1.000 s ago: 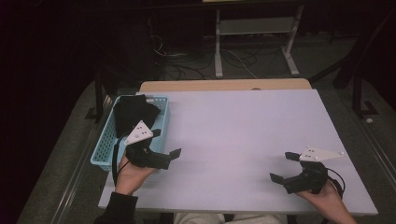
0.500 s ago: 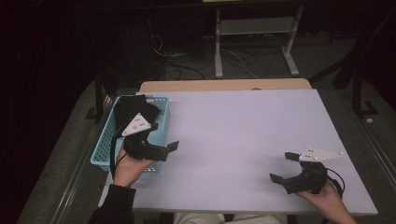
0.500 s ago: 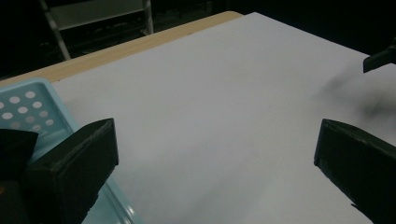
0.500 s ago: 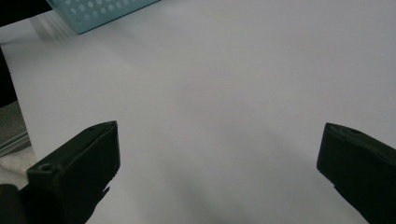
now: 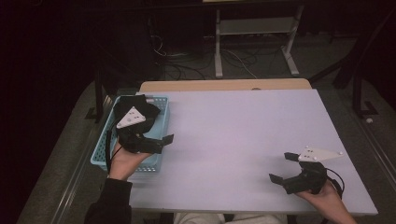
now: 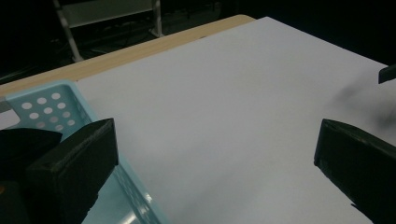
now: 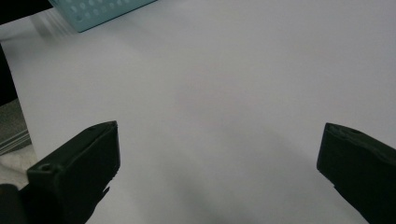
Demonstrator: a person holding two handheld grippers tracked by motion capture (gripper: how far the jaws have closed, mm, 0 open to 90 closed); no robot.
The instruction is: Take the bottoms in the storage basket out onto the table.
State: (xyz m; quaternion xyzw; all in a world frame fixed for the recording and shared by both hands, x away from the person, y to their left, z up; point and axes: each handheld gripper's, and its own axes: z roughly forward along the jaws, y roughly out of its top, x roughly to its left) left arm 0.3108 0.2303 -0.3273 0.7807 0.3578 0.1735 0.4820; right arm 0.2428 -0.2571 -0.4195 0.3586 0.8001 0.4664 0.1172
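The person wears a dark long sleeve (image 5: 109, 205) on the left arm, while the right forearm is bare at the wrist. Each hand grips a black tool: the left gripper (image 5: 159, 142) and the right gripper (image 5: 281, 168) both have chunky, matte black bodies with two blocky, square-ended jaws. A pale grey three-cornered plate dotted with small screws sits atop each. A black cable loops from each gripper. One right jaw carries a small round hole.

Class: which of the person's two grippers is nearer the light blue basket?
Left. The left gripper hangs at the basket's right rim, over it; the right gripper rests far across the table, near its front right corner.
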